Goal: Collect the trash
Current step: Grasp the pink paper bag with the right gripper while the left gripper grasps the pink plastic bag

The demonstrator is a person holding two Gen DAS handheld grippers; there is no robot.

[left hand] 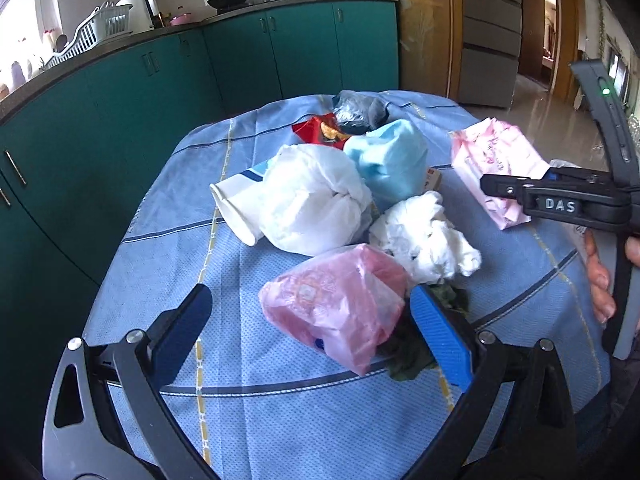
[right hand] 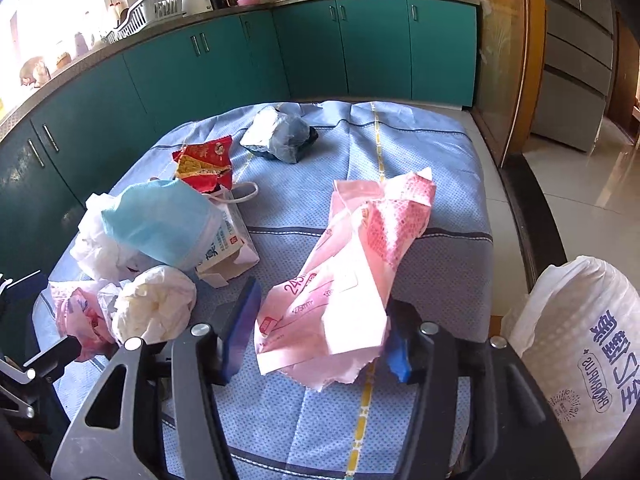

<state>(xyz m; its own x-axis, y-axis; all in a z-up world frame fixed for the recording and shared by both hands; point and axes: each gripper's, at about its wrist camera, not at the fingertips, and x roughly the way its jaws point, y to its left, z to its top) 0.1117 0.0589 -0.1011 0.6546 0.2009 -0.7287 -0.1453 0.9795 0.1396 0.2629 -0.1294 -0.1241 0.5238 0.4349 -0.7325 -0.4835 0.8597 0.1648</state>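
1. The trash lies in a heap on a surface under a blue checked cloth (left hand: pixel 280 420). Most of it is left of centre.
2. The pink wrapper (right hand: pixel 344 280) is to the right of the heap and stands tilted. Its near end is between the jaws of the right gripper (right hand: pixel 324 300). The jaws are partly apart. The right pad touches the wrapper, but I cannot tell whether both pads press on it.
3. The wrapper has red print on it: "245" can be read, and the rest is too small.
4. The left gripper (left hand: pixel 310 292) has its jaws wide apart on either side of a pink bag (left hand: pixel 336 304) at the near edge of the heap. The right pad is against the bag and the left pad is well clear of it.
5. A dark green scrap (left hand: pixel 404 356) shows under that bag, beside the right pad.
6. Just beyond are a crumpled tissue (left hand: pixel 424 240), a knotted white bag (left hand: pixel 316 204) and a paper cup (left hand: pixel 232 208) lying on its side.
7. A blue mask (right hand: pixel 160 220) lies over a carton (right hand: pixel 232 248) with Chinese print.
8. Farther off are a torn red packet (right hand: pixel 204 164) and a grey bag (right hand: pixel 280 136).
9. In the left view the right gripper's body reads "DAS", and a hand (left hand: pixel 600 276) grips its handle.
10. At the near right a white sack (right hand: pixel 580 352) bears upside-down blue Chinese characters and a word ending in "PLUS".
11. Teal cabinets (right hand: pixel 360 48) stand behind.
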